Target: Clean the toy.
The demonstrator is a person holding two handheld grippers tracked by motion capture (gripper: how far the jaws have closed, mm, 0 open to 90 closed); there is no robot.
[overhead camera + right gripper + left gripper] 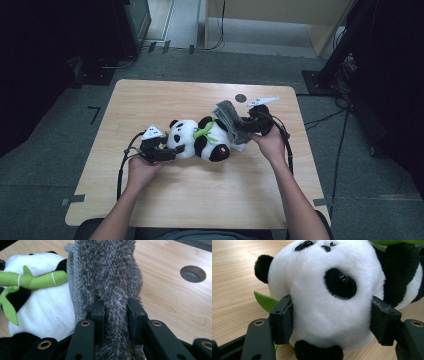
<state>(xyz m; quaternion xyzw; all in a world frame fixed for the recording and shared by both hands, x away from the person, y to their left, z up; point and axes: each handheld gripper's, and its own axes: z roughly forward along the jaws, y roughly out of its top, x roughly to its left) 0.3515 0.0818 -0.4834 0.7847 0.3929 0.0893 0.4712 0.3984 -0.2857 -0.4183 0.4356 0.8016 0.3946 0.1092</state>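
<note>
A black-and-white panda plush (200, 140) lies on its side in the middle of the wooden table (200, 200), with a green felt bamboo stalk (204, 131) across its chest. My left gripper (172, 147) is at the panda's head; in the left gripper view (332, 325) both pads press into the white fur of the head (329, 302). My right gripper (245, 127) is at the panda's other end, shut on a grey fuzzy cloth (227, 117). In the right gripper view the cloth (107, 272) stands up between the jaws (116, 315), beside the panda's belly (42, 307).
A round hole (241, 98) is cut in the tabletop behind the right gripper, also seen in the right gripper view (193, 273). Cables trail from both grippers across the table. Dark equipment stands on the floor around the table.
</note>
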